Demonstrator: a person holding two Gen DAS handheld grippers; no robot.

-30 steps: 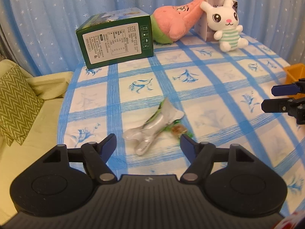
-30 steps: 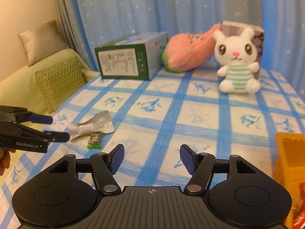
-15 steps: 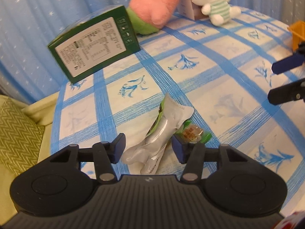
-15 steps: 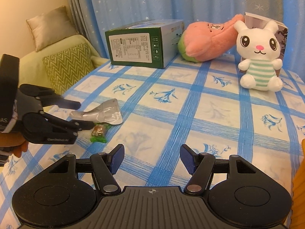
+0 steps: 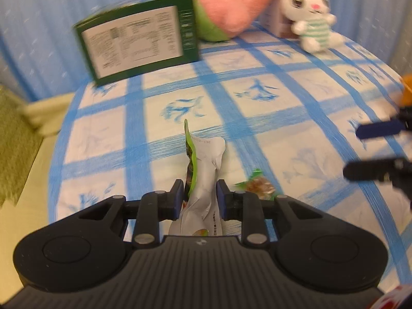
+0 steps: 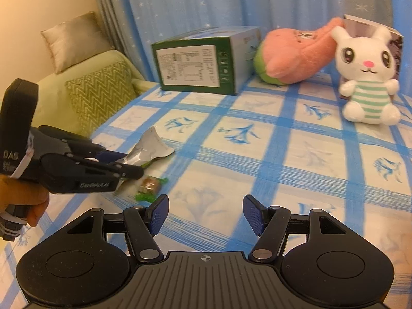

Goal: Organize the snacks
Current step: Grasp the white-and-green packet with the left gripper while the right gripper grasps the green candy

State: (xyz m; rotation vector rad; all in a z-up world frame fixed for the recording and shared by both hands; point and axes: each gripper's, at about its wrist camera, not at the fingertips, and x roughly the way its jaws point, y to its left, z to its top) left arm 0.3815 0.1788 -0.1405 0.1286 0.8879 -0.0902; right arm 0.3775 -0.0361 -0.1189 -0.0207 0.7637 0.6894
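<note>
In the left wrist view, the left gripper (image 5: 200,195) is seen closed on the silver snack packet (image 5: 206,177), whose crumpled middle is pinched between the two fingers (image 5: 178,198). Half a second earlier the fingers were set apart on either side of the packet; a second earlier they were wide open and well short of it. The packet now stands on edge, its green side turned left, its far end pointing over the blue-checked desk (image 5: 270,118). Whether it is clear of the cloth cannot be told. The small wrapped candy (image 5: 258,186) lies just beside the right finger, untouched. The frame is blurred, so motion is judged likely. At the right edge the right gripper's fingers (image 5: 377,130) are seen.

In the right wrist view, the right gripper (image 6: 205,215) is held with its fingers spread and nothing between them, low over the desk (image 6: 296,154). The left gripper (image 6: 121,164) is shown from the side with the packet (image 6: 148,149) sticking out beyond its fingertips, and the candy (image 6: 150,184) just beneath. The green box (image 6: 200,64), pink plush (image 6: 293,56) and white rabbit (image 6: 365,77) stand at the far side.

The grasp is judged secured; carrying to a container remains, and the candy is yet to be collected.
</note>
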